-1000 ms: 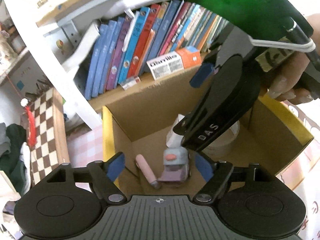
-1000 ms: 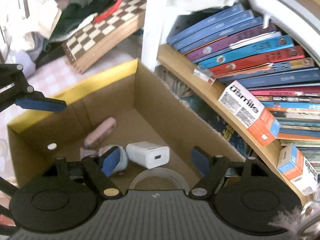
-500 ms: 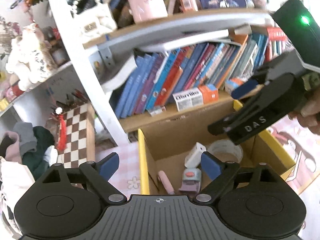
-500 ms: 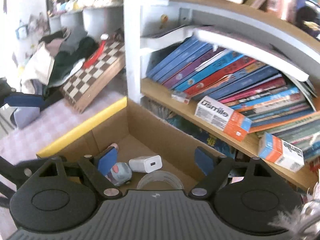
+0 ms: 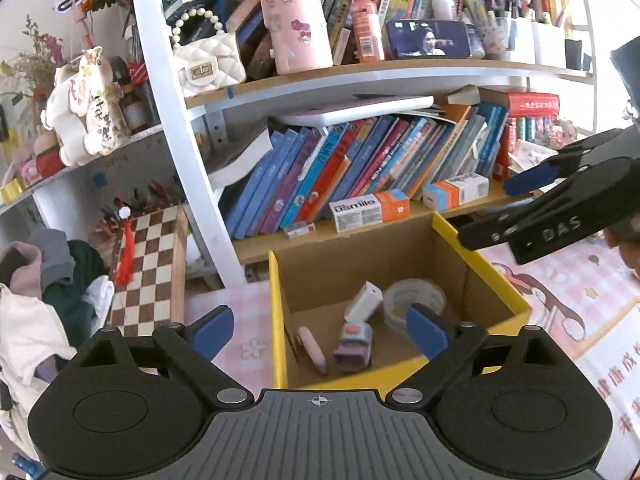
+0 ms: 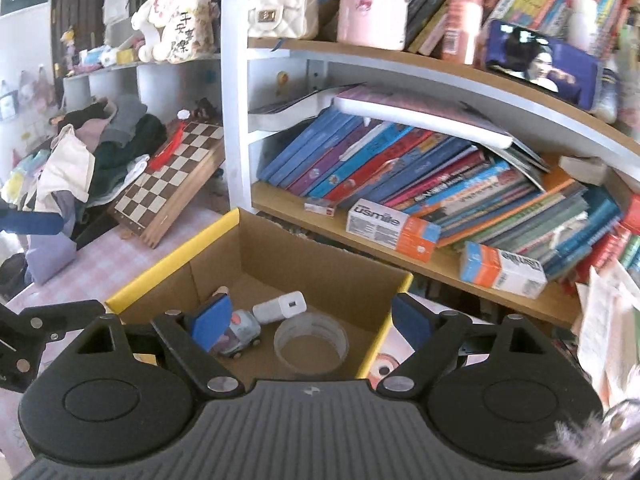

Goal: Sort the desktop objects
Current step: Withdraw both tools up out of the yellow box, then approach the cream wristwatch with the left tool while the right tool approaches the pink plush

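Observation:
A cardboard box with a yellow rim (image 5: 278, 312) (image 6: 172, 258) stands on the pink checked tabletop below the bookshelf. Inside lie a pink tube (image 5: 312, 350), a small toy car (image 5: 354, 346) (image 6: 240, 330), a white charger (image 5: 364, 300) (image 6: 280, 306) and a roll of clear tape (image 5: 414, 304) (image 6: 310, 342). My left gripper (image 5: 320, 330) is open and empty, above the box's near left side. My right gripper (image 6: 310, 318) is open and empty, above the box's near right corner; it also shows in the left wrist view (image 5: 536, 204) at the right.
A bookshelf with leaning books (image 5: 360, 172) and toothpaste boxes (image 5: 370, 210) stands right behind the box. A chessboard (image 5: 146, 264) leans at the left beside a pile of clothes (image 5: 36, 300). A printed mat (image 5: 592, 312) lies to the right.
Both grippers have pulled up and back from inside the box, empty. The box and shelves now show from farther away. The objects in the box have not moved.

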The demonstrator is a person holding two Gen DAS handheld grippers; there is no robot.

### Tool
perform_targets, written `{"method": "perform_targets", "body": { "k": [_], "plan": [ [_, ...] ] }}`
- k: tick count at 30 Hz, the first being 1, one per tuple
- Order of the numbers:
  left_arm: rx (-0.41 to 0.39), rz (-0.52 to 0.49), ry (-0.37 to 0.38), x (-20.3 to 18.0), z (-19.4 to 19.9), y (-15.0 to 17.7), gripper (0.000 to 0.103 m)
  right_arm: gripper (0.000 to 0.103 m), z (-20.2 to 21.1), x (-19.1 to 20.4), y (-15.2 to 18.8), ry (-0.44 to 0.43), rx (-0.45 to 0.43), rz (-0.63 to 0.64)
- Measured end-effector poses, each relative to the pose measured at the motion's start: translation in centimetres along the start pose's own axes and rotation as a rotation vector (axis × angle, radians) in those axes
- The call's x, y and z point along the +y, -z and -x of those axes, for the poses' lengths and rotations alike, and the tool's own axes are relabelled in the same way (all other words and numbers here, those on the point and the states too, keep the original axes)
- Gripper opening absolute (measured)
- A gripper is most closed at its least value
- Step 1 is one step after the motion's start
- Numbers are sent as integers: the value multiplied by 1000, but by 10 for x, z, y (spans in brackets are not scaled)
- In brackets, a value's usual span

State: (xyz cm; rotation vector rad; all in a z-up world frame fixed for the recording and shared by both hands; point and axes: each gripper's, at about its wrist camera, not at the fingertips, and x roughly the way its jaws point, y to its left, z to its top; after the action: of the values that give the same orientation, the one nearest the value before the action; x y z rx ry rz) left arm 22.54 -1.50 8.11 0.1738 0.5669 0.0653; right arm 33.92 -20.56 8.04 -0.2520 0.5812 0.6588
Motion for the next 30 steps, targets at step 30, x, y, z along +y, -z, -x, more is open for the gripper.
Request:
{"method": "perform_targets", "body": {
  "k": [30],
  "plan": [
    [89, 39, 64, 26, 55, 95, 96, 92, 75, 93, 129, 191, 122, -185]
  ]
}}
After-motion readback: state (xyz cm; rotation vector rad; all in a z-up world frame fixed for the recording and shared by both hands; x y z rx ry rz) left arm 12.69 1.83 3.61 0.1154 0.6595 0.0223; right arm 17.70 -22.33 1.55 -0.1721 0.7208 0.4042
